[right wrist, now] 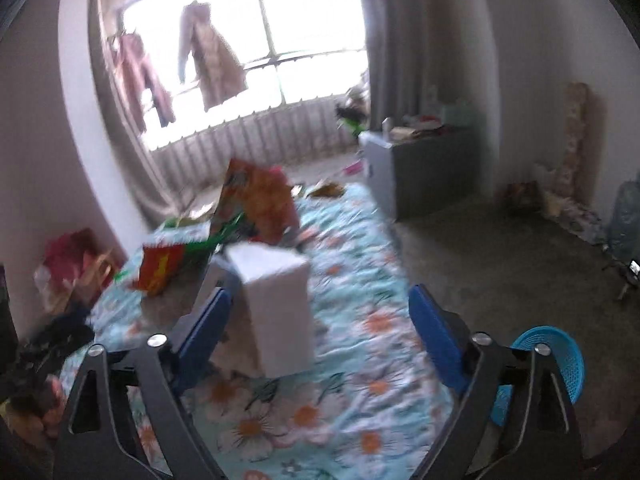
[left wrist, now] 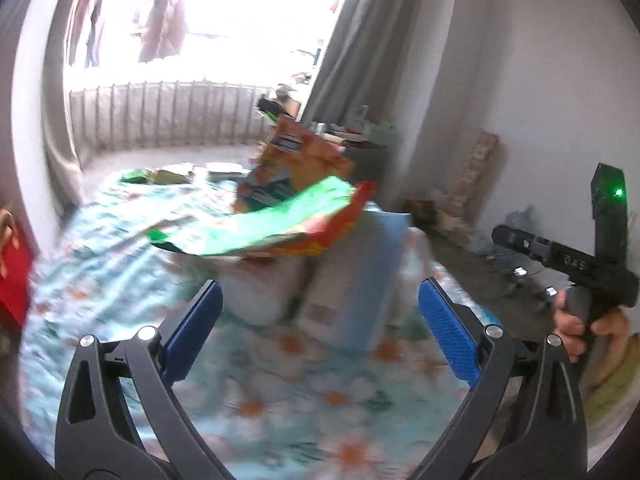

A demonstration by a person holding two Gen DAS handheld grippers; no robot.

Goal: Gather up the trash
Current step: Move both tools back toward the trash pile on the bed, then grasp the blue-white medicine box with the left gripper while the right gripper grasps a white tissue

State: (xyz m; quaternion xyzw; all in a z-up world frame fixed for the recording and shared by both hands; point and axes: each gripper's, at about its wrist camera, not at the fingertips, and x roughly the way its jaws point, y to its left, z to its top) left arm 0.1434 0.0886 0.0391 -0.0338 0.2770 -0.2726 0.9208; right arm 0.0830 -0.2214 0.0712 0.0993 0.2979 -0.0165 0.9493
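Both the left gripper (left wrist: 320, 320) and right gripper (right wrist: 320, 320) gape wide and empty, the white box (right wrist: 276, 308) seemingly nearest the right one, just ahead and leftward.

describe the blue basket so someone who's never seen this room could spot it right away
Start at the floral bedspread covering the low bed in the middle of the room, then look off its right edge to the grey floor. The blue basket sits there, partly hidden behind the right gripper. It is the only bright blue, perforated plastic thing around; the white box and wrappers lie on the bed itself.
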